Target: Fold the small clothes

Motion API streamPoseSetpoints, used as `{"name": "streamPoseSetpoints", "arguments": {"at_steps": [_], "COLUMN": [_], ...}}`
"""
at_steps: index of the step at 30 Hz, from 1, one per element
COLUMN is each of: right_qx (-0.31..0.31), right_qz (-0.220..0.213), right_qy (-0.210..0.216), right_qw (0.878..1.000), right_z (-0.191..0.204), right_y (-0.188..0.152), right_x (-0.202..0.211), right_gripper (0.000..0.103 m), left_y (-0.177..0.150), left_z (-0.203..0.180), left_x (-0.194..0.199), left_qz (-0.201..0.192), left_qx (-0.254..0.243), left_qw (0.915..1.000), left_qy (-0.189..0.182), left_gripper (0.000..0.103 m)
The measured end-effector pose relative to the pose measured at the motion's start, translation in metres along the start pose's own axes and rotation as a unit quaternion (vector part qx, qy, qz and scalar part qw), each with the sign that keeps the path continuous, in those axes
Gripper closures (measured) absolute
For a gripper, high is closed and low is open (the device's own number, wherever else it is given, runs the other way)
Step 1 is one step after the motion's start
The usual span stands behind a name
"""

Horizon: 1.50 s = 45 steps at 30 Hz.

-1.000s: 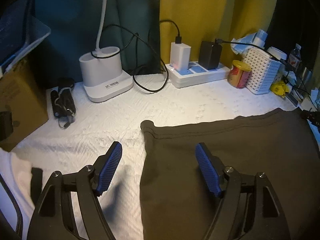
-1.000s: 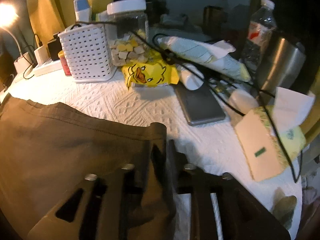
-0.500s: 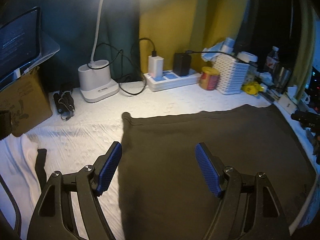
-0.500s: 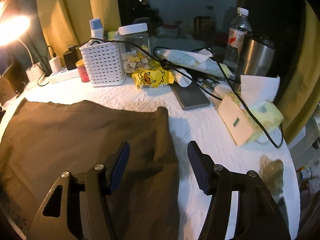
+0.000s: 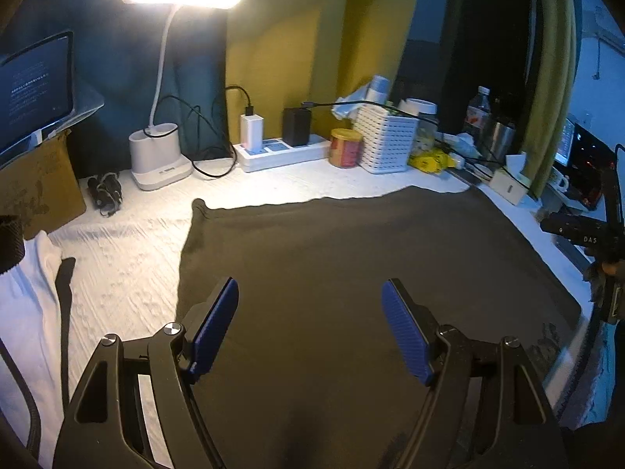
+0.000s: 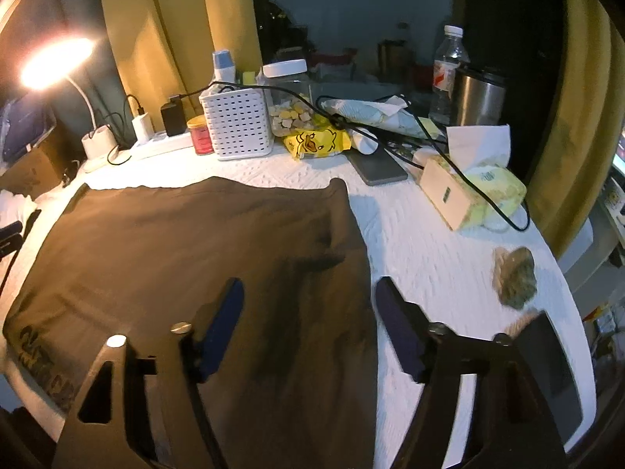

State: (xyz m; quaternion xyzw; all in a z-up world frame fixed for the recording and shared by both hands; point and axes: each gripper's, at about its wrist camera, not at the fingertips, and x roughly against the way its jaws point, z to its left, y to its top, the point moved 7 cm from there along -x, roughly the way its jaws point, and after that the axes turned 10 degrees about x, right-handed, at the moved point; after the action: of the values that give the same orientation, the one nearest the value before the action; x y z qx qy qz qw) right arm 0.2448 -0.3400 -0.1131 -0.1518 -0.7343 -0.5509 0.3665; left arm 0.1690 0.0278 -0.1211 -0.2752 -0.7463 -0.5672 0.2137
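the dark shirt (image 5: pixel 351 273) lies flat on the white table cover (image 5: pixel 129 258) — soft, light and limp, so best pinched at a corner or hem. the left gripper (image 5: pixel 308 320) hangs spread and empty; the right gripper (image 6: pixel 308 320) has just been opening, nothing between its pads.

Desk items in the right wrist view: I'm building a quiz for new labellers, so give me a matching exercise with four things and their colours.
Things:
1. basket
2. garment
3. duck packet
4. tin

Colours:
A. red
B. dark brown
C. white
D. yellow

Pairs: 1-C, 2-B, 3-D, 4-A
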Motion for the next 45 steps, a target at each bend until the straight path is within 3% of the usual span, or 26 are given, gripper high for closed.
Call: {"name": "streamPoseSetpoints", "arguments": {"at_steps": [16, 27, 36, 45], "right_qx": [-0.056, -0.05, -0.039, -0.095], "right_qz": [0.005, 0.065, 0.093, 0.062], "right_qy": [-0.012, 0.011, 0.027, 0.047], "right_qw": [0.998, 0.997, 0.995, 0.992], "right_z": [0.003, 0.034, 0.057, 0.053], "right_y": [-0.071, -0.134, -0.152, -0.138], "right_x": [0.064, 0.066, 0.062, 0.05], "right_gripper": [0.028, 0.028, 0.027, 0.023], "left_y": [-0.041, -0.067, -0.063, -0.059], "left_z": [-0.049, -0.055, -0.04, -0.026], "left_x": [0.034, 0.038, 0.044, 0.033], "left_qz": [0.018, 0.042, 0.033, 0.042], "left_qx": [-0.006, -0.003, 0.008, 0.022], "left_qw": [0.9976, 0.9967, 0.9981, 0.9981], "left_qy": [-0.066, -0.069, -0.052, -0.04], "left_gripper": [0.026, 0.026, 0.026, 0.026]}}
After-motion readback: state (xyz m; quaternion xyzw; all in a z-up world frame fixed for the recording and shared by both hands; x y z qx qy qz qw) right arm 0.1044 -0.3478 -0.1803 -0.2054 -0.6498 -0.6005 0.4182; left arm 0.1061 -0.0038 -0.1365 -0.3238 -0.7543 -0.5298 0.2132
